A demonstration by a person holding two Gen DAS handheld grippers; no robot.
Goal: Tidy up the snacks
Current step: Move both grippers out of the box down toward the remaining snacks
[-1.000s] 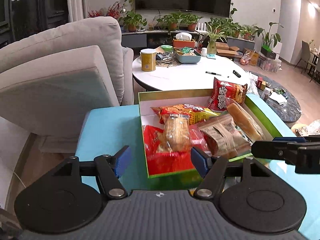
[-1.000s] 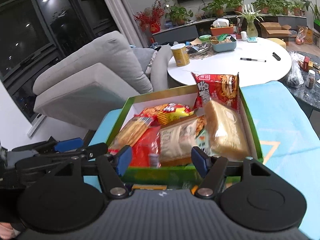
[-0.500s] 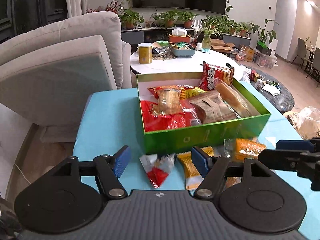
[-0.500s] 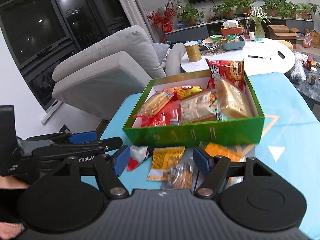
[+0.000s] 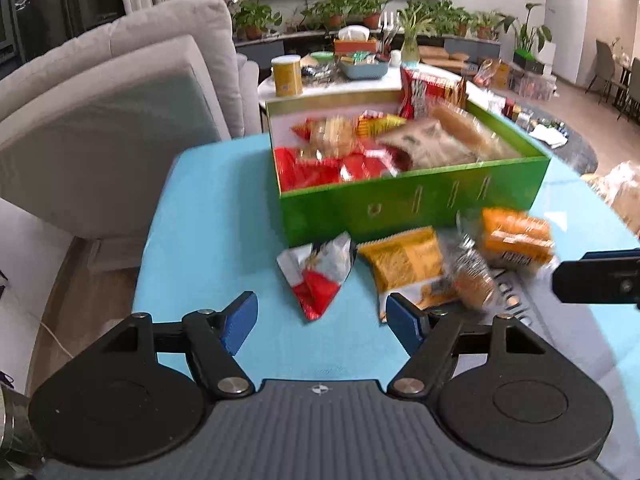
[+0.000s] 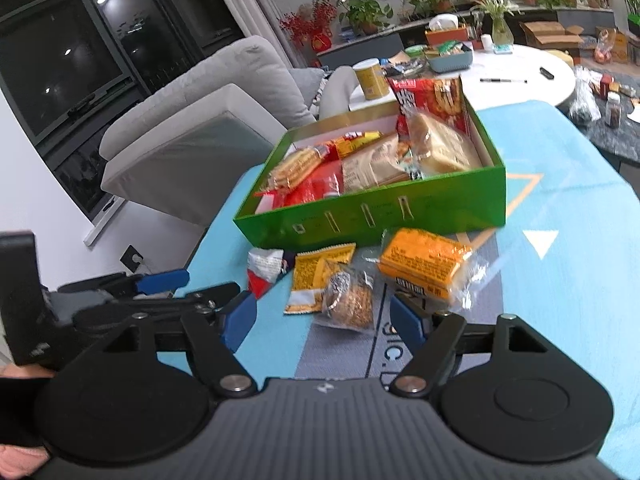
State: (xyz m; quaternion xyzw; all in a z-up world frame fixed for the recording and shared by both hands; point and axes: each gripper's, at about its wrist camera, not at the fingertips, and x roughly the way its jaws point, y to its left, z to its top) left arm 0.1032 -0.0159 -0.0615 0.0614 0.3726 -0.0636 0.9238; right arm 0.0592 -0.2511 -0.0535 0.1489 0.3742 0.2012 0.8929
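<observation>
Blue surface is now showing four loose snacks in front of the green box; left gripper and right gripper, pulling back, are spreading empty.

Grey fabric sofa left of blue desk; round white table behind, carrying yellow tin; potted plants beyond.

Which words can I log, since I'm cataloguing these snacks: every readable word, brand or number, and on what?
"ic.": end of a word on the grey stripe of the mat, rest hidden.
Red bag: big white Chinese characters, blurred.
Orange pack: black label, unreadable.
Yellow packet: print too small.
Green box: gold marks, not legible.
</observation>
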